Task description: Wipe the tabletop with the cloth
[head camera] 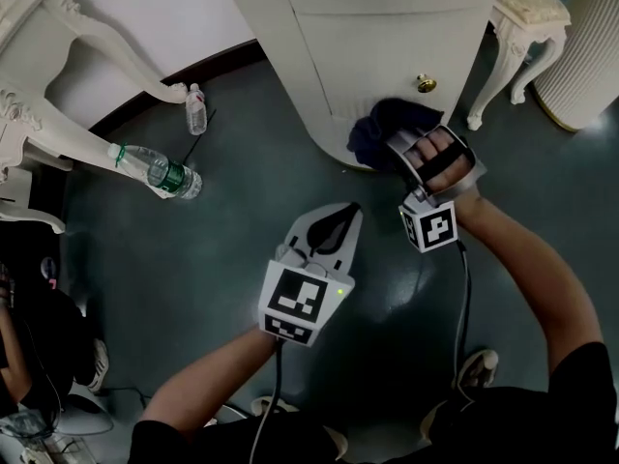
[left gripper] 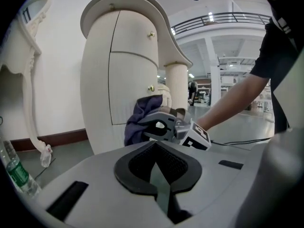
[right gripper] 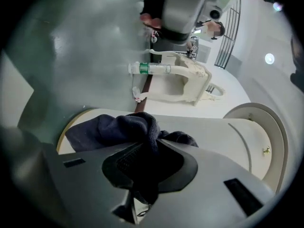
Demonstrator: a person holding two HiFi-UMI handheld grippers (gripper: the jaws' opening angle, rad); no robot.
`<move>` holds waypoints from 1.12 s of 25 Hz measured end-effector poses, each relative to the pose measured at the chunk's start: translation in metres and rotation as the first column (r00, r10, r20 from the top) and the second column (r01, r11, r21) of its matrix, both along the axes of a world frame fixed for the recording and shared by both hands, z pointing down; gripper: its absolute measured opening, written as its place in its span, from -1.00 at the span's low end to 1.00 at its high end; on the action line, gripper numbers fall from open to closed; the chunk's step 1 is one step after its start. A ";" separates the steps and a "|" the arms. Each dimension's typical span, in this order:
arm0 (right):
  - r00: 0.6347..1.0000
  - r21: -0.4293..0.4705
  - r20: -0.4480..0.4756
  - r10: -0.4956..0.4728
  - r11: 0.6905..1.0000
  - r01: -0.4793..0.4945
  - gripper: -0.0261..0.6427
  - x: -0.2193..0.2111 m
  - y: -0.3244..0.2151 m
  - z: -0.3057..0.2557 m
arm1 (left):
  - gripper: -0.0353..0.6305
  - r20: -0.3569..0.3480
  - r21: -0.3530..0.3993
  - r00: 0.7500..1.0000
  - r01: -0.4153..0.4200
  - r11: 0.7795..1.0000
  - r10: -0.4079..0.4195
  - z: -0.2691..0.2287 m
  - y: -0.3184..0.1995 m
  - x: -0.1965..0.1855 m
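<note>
A dark blue cloth [head camera: 379, 129] is bunched against the lower curved front of a cream cabinet [head camera: 387, 37]. My right gripper [head camera: 411, 153] is shut on it and presses it to the cabinet. In the right gripper view the cloth [right gripper: 118, 127] fills the jaws and spreads over the cabinet [right gripper: 223, 137]. My left gripper [head camera: 349, 212] hovers over the dark floor a little left of and below the right one, jaws shut and nothing in them. The left gripper view looks past its gripper [left gripper: 156, 148] at the cloth [left gripper: 141, 114] and the right gripper [left gripper: 164, 127].
Two plastic bottles [head camera: 155, 169] [head camera: 196, 109] lie on the floor at the left, near a white carved table leg [head camera: 58, 124]. A small white side table [head camera: 522, 17] stands right of the cabinet. A brass knob [head camera: 426, 83] sits just above the cloth. Cables trail by the person's feet.
</note>
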State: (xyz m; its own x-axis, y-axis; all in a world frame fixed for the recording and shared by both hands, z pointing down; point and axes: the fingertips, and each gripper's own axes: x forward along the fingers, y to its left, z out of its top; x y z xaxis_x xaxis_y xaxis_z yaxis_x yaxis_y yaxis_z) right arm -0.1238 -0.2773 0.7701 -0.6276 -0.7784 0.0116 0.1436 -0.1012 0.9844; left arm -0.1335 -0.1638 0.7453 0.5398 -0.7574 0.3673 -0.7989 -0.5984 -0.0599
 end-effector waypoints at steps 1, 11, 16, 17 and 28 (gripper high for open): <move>1.000 -0.017 -0.026 -0.005 1.000 0.005 -0.76 -0.001 0.000 0.014 | -0.88 -0.001 -0.008 1.000 0.006 1.000 -0.006 0.003 0.000 -0.002; 0.945 -0.128 -0.326 -0.013 0.991 -0.031 -0.76 0.011 0.003 0.137 | -0.88 -0.015 -0.047 1.000 0.021 0.999 -0.022 0.017 0.006 -0.006; 0.904 -0.143 -0.428 -0.001 0.988 -0.066 -0.76 0.033 0.004 0.167 | -0.88 -0.002 -0.057 1.000 0.019 0.998 -0.019 0.022 0.002 -0.003; 0.895 -0.151 -0.446 0.012 0.984 -0.089 -0.76 0.041 0.002 0.172 | -0.88 -0.001 -0.061 1.000 0.016 0.998 -0.016 0.024 0.002 -0.001; 0.950 -0.338 -0.292 0.113 0.917 -0.213 -0.76 0.075 -0.011 0.154 | -0.88 0.032 -0.060 0.998 -0.057 0.997 0.059 0.019 -0.004 0.039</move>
